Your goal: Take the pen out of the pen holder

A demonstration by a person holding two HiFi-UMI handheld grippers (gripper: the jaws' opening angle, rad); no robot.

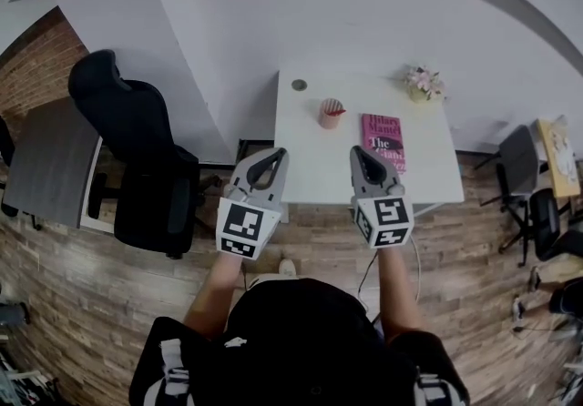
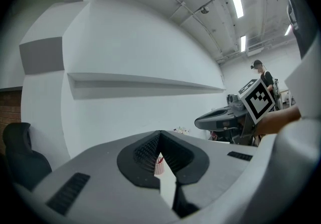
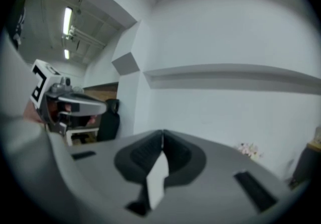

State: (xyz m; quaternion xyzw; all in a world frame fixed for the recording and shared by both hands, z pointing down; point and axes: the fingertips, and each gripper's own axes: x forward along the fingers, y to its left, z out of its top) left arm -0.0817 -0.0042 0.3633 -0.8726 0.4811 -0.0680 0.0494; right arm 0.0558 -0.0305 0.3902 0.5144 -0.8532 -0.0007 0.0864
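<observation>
A pink pen holder [image 1: 331, 113] stands on the white table [image 1: 310, 177] with a red pen sticking out of its top. Both grippers hover near the table's front edge, well short of the holder. My left gripper [image 1: 278, 155] is shut and empty, its tips meeting [image 2: 160, 133]; through the gap below them the pen holder [image 2: 159, 165] shows small and far. My right gripper [image 1: 356, 151] is also shut on nothing [image 3: 162, 132]. Each gripper view catches the other gripper off to the side.
A pink book [image 1: 383, 142] lies right of the holder. A small flower pot [image 1: 424, 82] sits at the back right corner, and a round disc [image 1: 299, 85] at the back left. A black office chair [image 1: 137, 158] stands left of the table. A person stands far off [image 2: 262, 75].
</observation>
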